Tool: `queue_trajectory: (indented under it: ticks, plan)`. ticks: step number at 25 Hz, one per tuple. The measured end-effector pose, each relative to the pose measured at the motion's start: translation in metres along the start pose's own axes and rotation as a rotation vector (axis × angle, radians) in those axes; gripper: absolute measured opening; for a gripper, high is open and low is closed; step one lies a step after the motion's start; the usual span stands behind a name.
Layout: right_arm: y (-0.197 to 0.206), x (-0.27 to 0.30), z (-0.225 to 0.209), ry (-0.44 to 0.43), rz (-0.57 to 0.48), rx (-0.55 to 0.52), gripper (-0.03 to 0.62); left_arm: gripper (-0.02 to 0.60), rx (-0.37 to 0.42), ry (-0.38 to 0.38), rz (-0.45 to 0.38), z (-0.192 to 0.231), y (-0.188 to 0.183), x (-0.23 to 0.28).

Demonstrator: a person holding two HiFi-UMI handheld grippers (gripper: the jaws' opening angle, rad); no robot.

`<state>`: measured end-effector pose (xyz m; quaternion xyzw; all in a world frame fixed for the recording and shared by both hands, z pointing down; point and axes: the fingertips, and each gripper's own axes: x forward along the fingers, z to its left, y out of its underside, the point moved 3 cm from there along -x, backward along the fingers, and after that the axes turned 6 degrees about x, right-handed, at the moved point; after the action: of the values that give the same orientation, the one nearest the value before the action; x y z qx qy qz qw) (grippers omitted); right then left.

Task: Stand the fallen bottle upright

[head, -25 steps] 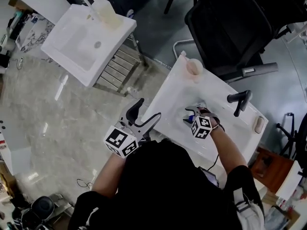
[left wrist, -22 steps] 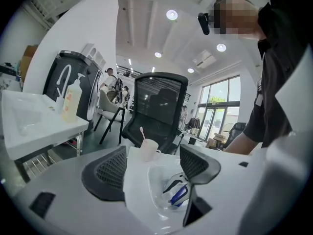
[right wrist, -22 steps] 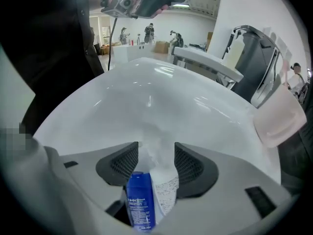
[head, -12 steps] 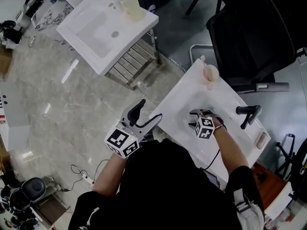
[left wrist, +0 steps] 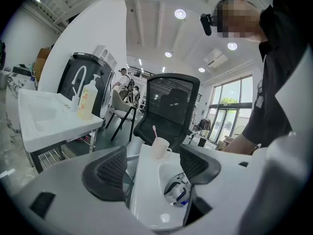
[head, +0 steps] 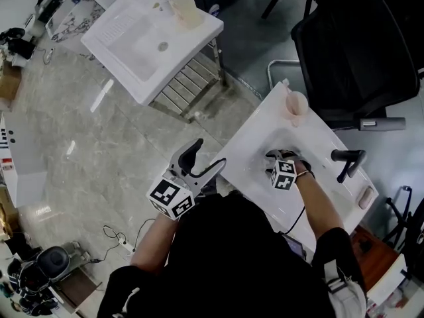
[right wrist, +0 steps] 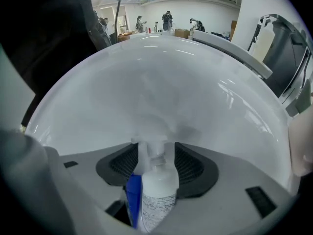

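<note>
A white pump bottle [right wrist: 157,190] with a blue label lies along my right gripper's jaws, pump head pointing into the basin. My right gripper [right wrist: 156,163] points steeply down inside the white sink basin [right wrist: 171,82] and is shut on the bottle. From the head view the right gripper [head: 278,156] is over the basin's middle and the bottle is mostly hidden under it. The left gripper view catches the bottle [left wrist: 177,190] low in the basin. My left gripper [head: 202,158] hangs open off the sink's near left edge [head: 232,167], with nothing between its fingers [left wrist: 110,173].
A cup with a toothbrush [head: 295,105] stands on the sink's far corner, a black faucet [head: 348,158] on its right side, a soap dish [head: 364,196] beyond. A black office chair [head: 358,45] sits behind. A second sink [head: 146,38] with a soap bottle [head: 182,2] stands far left.
The head camera has swung, shifting the whole scene. My right gripper has sunk a little deeper into the basin with the bottle. The left gripper has stayed beside the sink's edge.
</note>
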<state>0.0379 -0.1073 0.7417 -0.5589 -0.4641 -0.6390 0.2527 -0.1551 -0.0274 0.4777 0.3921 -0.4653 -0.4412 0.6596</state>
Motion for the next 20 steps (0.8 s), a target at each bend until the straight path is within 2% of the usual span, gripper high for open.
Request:
queue_trajectory:
  ticks: [4,10,14,20]
  plan:
    - [-0.003,0.007,-0.002,0.011,0.019,-0.021,0.238,0.341,0.0,0.0,0.012,0.005,0.0,0.001]
    - [-0.006,0.01,0.001,0.001,0.04,-0.058,0.187,0.341,0.001,0.009,0.013,0.013,-0.002,0.002]
    - [-0.02,-0.006,0.004,0.025,-0.045,0.021,0.176,0.341,0.012,0.046,0.011,0.013,-0.005,0.008]
    - [-0.034,-0.047,-0.012,0.183,-0.22,0.179,0.156,0.341,0.031,0.119,0.009,0.008,-0.011,0.025]
